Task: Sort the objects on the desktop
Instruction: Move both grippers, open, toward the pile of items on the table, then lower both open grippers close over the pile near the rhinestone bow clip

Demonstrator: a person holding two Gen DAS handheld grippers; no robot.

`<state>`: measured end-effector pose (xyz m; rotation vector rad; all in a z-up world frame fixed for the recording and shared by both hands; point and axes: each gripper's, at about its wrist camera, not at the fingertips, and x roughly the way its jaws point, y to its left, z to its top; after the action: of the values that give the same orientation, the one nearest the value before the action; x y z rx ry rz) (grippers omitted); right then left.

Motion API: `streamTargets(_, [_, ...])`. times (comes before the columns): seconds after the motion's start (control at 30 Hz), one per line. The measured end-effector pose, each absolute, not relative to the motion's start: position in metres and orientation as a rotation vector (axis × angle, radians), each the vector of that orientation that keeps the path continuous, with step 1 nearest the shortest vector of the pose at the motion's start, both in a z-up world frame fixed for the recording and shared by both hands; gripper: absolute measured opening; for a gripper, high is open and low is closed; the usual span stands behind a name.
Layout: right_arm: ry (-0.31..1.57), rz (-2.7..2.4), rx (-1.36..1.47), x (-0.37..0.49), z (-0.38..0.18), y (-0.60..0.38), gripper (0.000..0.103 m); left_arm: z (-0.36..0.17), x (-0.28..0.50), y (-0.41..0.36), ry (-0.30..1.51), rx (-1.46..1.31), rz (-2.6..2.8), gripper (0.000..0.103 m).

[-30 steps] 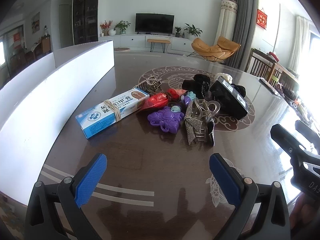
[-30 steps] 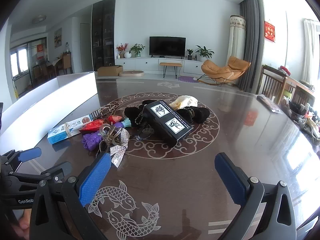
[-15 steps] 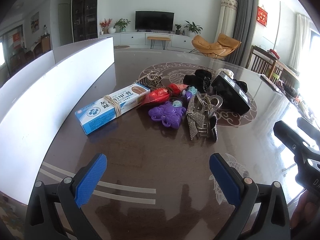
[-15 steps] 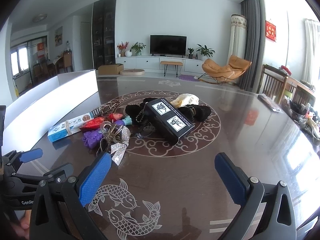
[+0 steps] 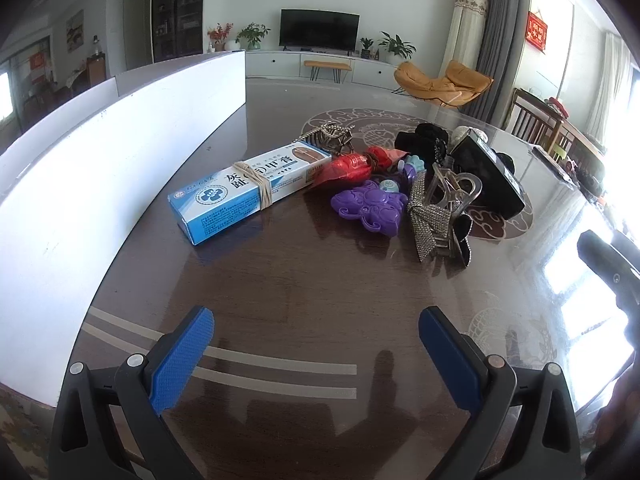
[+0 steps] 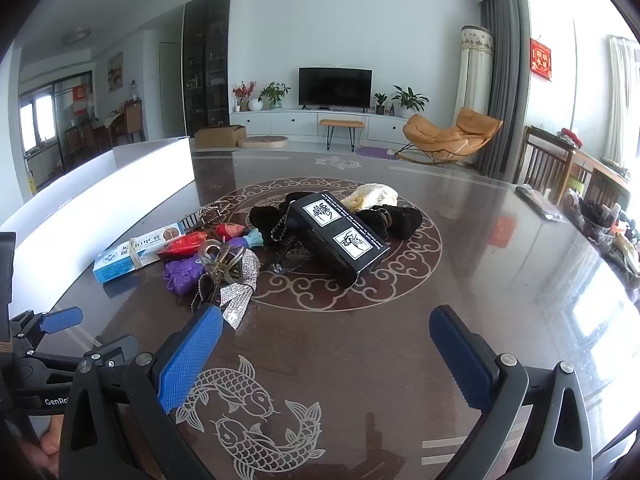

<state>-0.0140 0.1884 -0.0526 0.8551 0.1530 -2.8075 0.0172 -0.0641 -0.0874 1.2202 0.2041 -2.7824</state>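
A pile of small objects lies on the dark table [image 5: 304, 280]. A blue-and-white box [image 5: 250, 190] bound with a rubber band lies at the left. Right of it are a red packet [image 5: 352, 166], a purple toy [image 5: 366, 206], a rhinestone hair claw [image 5: 438, 216], a black box [image 5: 488, 176] and black hair ties [image 5: 420, 140]. My left gripper [image 5: 316, 354] is open and empty, well short of the pile. My right gripper [image 6: 324, 358] is open and empty, facing the black box [image 6: 338, 236] from a distance; its left finger [image 6: 188, 354] is close to the hair claw [image 6: 232, 276].
A long white bin [image 5: 100, 152] runs along the table's left side, also in the right wrist view [image 6: 100, 200]. A cream knitted item [image 6: 374, 196] lies behind the black box. A remote [image 6: 536, 200] and clutter lie at the far right edge.
Both grippers have drifted slightly toward the pile; objects look a little nearer. Nothing was taken hold of.
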Motion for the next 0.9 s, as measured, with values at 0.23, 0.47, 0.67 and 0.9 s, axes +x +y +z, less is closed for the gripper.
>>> streamTargets(0.23, [0.212, -2.688, 1.023, -0.034, -0.074, 0.177, 0.103, -0.097, -0.002, -0.068, 0.160, 1.361, -2.718, 0.103])
streamTargets(0.47, [0.161, -2.467, 1.275, -0.065, -0.104, 0.164, 0.103, -0.099, -0.044, -0.066, 0.048, 1.516, -2.667, 0.103])
streamTargets(0.67, [0.314, -2.416, 1.289, -0.090, -0.120, 0.130, 0.103, -0.100, -0.081, -0.081, 0.004, 1.542, -2.720, 0.103])
streamTargets(0.9, [0.250, -2.502, 1.297, -0.145, -0.123, 0.135, 0.103, -0.098, -0.125, -0.073, -0.043, 1.466, -2.833, 0.103])
